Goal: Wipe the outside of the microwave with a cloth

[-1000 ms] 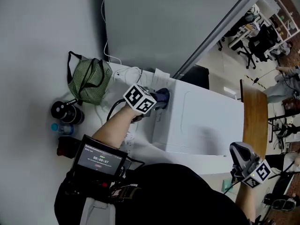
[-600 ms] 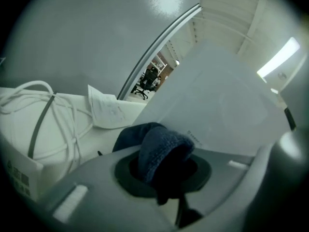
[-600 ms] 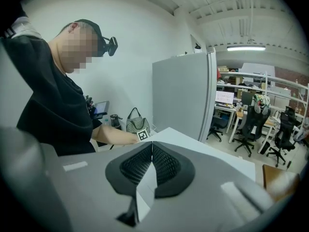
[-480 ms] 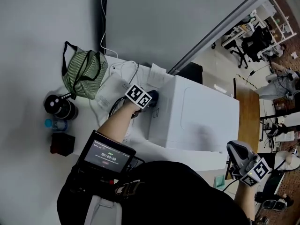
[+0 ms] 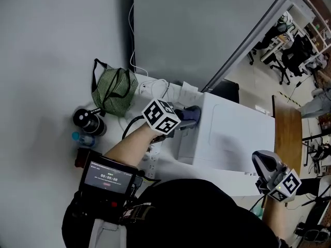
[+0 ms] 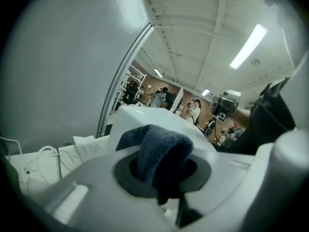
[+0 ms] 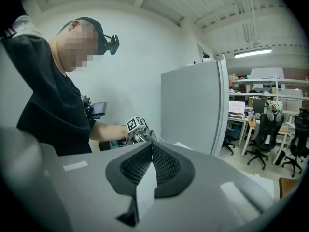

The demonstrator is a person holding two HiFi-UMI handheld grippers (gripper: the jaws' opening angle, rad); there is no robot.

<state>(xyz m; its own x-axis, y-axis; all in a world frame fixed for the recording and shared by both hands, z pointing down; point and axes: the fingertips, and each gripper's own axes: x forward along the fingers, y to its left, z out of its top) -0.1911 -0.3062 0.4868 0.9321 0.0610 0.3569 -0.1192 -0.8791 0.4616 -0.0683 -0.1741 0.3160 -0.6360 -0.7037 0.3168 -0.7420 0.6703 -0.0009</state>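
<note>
**Cloth at the microwave's left edge**

My left gripper [image 5: 185,119] is clamped on the dark blue terry cloth [image 5: 192,112], which sits at the upper left edge of the white boxy microwave [image 5: 232,138]. At its 4 o'clock my right gripper [image 5: 262,163] hangs clear, jaws together and empty. At 9 o'clock there is room up to the green striped fabric bag [image 5: 114,89].

In the head view the jaws of the left gripper [image 5: 182,119] are covered by its marker cube [image 5: 161,115], and only one end of the cloth [image 5: 190,113] is seen past it. The near face of the microwave [image 5: 232,133] is masked by the person's dark torso [image 5: 196,211]. In the left gripper view most of the microwave is concealed behind the cloth and the gripper's own body. The figures on the screen [image 5: 109,177] and the print on the black canister [image 5: 89,119] are too small to be read
</note>
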